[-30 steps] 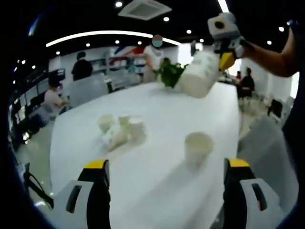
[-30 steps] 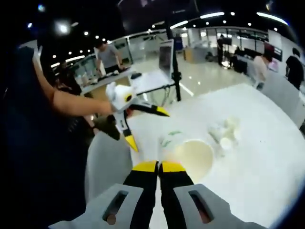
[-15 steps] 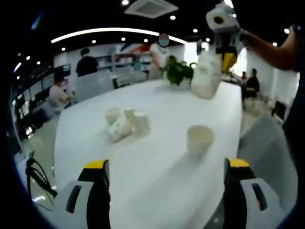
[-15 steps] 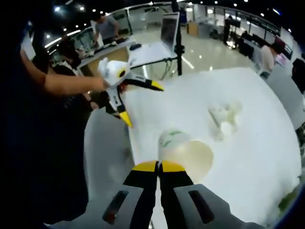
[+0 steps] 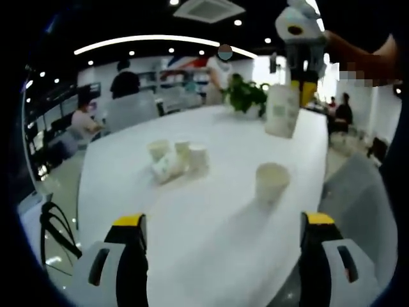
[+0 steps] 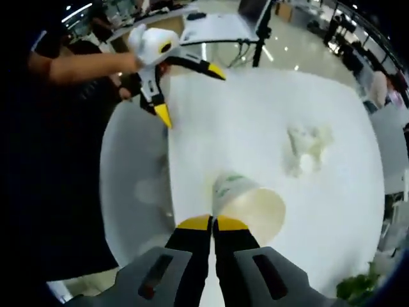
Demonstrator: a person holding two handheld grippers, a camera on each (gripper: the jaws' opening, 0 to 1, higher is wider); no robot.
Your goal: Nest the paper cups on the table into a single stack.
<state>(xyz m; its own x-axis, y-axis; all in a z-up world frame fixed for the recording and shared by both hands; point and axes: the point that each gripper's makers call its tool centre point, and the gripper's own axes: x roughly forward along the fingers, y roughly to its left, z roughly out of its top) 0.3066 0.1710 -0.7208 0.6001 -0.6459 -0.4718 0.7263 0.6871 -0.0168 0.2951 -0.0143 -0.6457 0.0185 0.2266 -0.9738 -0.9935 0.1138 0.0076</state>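
A single white paper cup [image 5: 272,182] stands upright on the white table [image 5: 211,230], just ahead of my left gripper [image 5: 223,220], whose jaws are wide open with nothing between them. Further left lies a cluster of several paper cups [image 5: 172,160], some standing, some tipped. My right gripper [image 5: 297,38] hangs high at the upper right, holding a cup [image 5: 282,110] upright above the table. In the right gripper view my right gripper [image 6: 213,224] is shut on the rim of that cup [image 6: 246,204], its mouth facing the camera. The left gripper [image 6: 188,93] shows open at the table's edge, and the cluster [image 6: 307,147] lies beyond.
A green potted plant [image 5: 246,96] stands at the far end of the table. A pale chair [image 6: 134,185] sits at the table's near edge. Several people sit and stand in the office behind. A tripod stands on the floor past the table.
The cup held by my right gripper has swung from tilted to upright, and the right gripper has risen above the table. My left gripper stays open and has barely moved.
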